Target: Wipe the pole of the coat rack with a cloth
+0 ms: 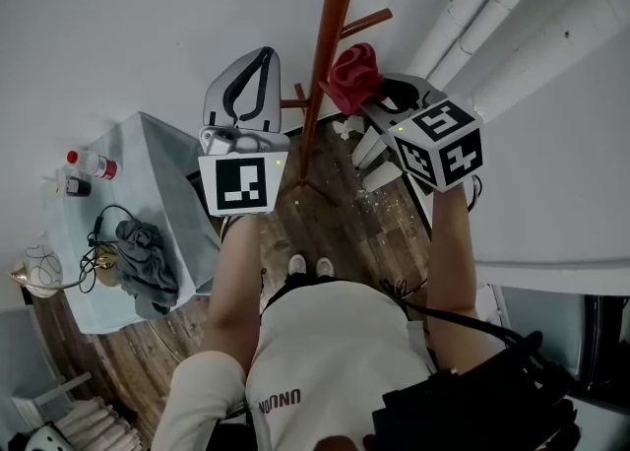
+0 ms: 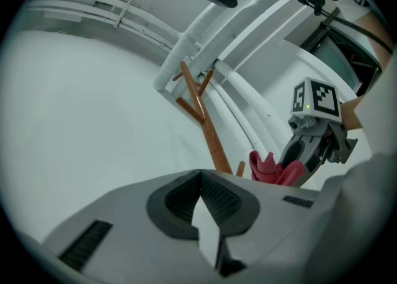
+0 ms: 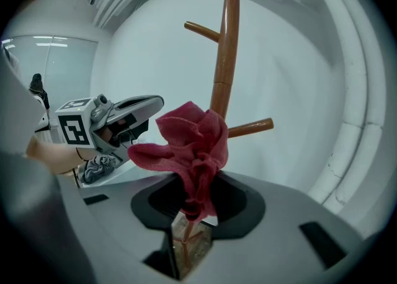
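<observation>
Head cam looks down; all share pole (image 3: 224,59).

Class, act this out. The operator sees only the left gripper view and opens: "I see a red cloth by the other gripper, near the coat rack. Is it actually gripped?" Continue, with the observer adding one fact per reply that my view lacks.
Observer: Yes. The right gripper view shows the right gripper shut on the red cloth, which bunches above its jaws.
Operator: Where does the pole end?
Observer: In the head view the pole comes down onto a wood-plank floor, ahead of the person's shoes.
Operator: Anything to the person's left?
Observer: A table with a pale cover, holding a grey cloth and a red-capped bottle.
</observation>
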Tool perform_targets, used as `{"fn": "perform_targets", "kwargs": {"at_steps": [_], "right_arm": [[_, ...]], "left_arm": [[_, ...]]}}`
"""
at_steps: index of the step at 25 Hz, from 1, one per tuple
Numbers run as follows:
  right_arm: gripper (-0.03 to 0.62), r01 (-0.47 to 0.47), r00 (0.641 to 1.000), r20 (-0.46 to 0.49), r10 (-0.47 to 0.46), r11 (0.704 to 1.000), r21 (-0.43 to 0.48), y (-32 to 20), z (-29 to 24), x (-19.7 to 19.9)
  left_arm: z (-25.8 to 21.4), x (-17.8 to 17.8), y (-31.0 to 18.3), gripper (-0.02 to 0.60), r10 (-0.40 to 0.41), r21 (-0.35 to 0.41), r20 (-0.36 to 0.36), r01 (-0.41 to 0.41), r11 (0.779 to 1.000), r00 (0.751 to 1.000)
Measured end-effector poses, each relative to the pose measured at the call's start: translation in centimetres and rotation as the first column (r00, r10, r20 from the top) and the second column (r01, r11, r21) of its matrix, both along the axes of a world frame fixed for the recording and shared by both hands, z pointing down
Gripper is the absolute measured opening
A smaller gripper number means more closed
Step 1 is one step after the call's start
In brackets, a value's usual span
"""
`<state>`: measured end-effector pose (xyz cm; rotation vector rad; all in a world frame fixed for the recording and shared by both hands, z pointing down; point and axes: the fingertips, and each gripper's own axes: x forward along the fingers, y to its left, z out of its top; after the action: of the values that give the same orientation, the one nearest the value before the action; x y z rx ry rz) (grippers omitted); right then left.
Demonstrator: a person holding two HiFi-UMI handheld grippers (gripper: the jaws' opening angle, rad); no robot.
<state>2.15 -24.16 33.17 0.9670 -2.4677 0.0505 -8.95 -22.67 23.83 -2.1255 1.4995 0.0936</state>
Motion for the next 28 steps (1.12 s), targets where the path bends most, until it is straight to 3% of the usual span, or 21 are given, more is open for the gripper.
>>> {"fn": "perform_targets", "kwargs": {"at_steps": [10,21,28], "right_arm": [[0.124,-0.072,0.994,0.086,0.067,0.996,0.059,0.6,-2.0,1.7],[0.124,-0.193,0.959,0.231,0.164,0.975,0.107,0.4,-4.2,4.1],[0.12,-0.221,0.964,0.191,0.185,0.958,0.184,0.2,-4.9,4.7]], "left_arm": [[-0.5,-0.1,0.5,0.012,0.011,-0.003,-0.072,-0.011,1.0,0.997],[-0.3,0.2,0.7,0.012,0.035,-0.017,-0.085,-0.037,0.999,0.996],[-0.2,0.2,0.4,0.012,0.04,-0.022,-0.081,-0.042,0.999,0.996]]}}
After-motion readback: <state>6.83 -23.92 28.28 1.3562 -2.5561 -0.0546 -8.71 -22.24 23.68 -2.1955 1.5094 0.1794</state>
